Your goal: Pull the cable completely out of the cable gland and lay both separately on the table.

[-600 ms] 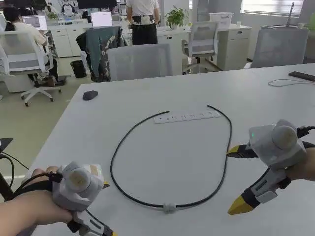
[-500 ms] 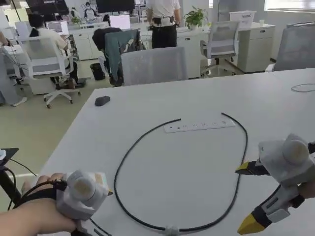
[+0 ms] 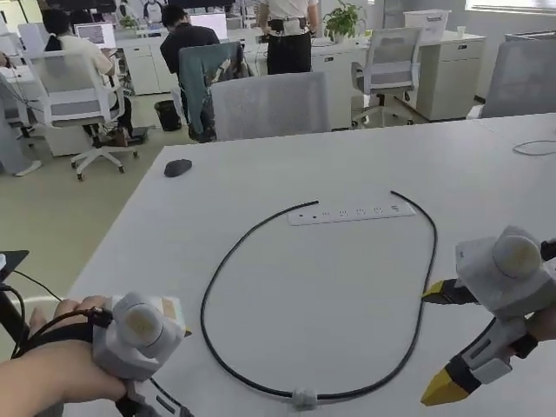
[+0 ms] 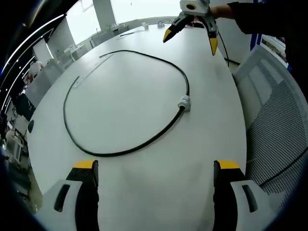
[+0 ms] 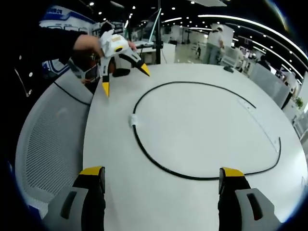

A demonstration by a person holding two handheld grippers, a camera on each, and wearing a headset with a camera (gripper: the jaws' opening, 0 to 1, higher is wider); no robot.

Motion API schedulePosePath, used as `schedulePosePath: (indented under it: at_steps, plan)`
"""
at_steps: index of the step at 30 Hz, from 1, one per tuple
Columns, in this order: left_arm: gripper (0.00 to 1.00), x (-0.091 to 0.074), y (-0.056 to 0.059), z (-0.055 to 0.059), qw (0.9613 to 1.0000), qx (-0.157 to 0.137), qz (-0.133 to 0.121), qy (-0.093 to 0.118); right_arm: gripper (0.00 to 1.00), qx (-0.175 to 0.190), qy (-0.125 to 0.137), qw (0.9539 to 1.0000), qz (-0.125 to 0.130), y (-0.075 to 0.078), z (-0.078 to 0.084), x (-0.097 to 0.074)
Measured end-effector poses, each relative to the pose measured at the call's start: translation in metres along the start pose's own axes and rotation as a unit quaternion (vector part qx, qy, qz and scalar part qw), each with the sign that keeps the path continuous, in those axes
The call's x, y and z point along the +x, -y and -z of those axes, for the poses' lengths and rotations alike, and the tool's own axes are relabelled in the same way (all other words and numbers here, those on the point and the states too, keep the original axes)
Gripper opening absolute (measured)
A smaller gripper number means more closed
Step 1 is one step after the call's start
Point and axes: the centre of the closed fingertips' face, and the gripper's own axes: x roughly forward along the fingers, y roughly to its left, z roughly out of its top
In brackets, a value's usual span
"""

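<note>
The head view takes in a power strip at the 12 o'clock end of the cable loop and a mouse out at 10 o'clock. The gripper views show each tool's own jaws, spread wide and holding nothing. The cable lies looped on the table, threaded through the cable gland at the loop's 6 o'clock. The left gripper hovers at the gland's 8 o'clock and the right gripper at its 3 o'clock. Both are clear of the gland.
</note>
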Motion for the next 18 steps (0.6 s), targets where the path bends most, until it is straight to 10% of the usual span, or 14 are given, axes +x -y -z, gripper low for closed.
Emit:
schedulePosePath:
  at_steps: [18]
  plan:
    - [0.99, 0.006, 0.002, 0.009, 1.0, 0.004, 0.002, -0.008, 0.99, 0.026, -0.002, 0.9996, -0.005, -0.005, -0.001, 0.001]
